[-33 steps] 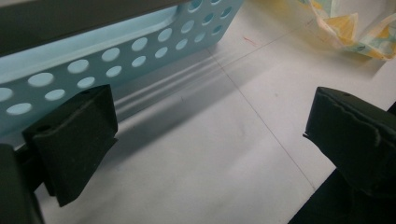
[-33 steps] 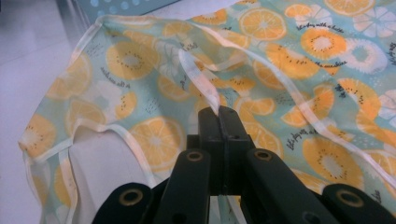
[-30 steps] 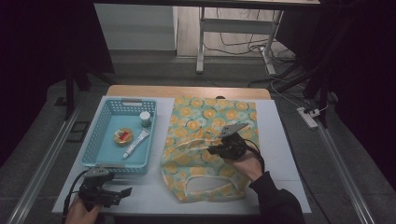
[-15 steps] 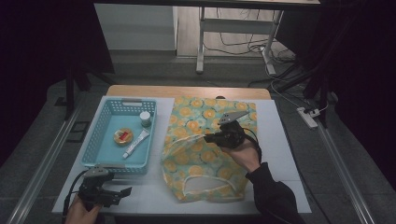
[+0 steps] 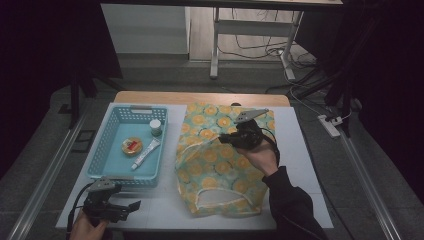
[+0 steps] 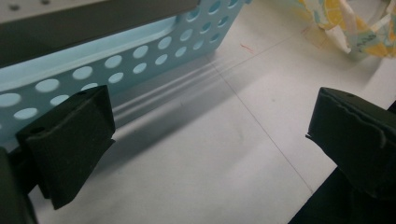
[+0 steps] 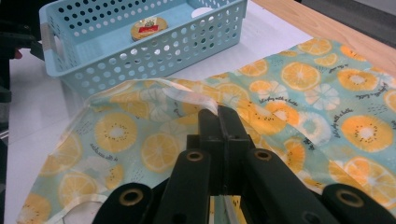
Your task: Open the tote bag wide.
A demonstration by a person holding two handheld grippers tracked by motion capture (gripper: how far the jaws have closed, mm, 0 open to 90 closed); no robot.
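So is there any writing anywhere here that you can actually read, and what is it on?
Fruit-print bag: small cursive lines between the orange slices, too small and blurred to read.
Round tin in the blue basket: red label, lettering unreadable.
Tube in the basket: print too small to read.
Nothing else carries writing.

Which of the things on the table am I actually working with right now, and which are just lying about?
In the job:
- fruit-print bag, white strap pinched
- right tongs, shut on that strap

Lying about:
- blue basket
- round tin
- tube
- small jar
- left tongs, open on the table
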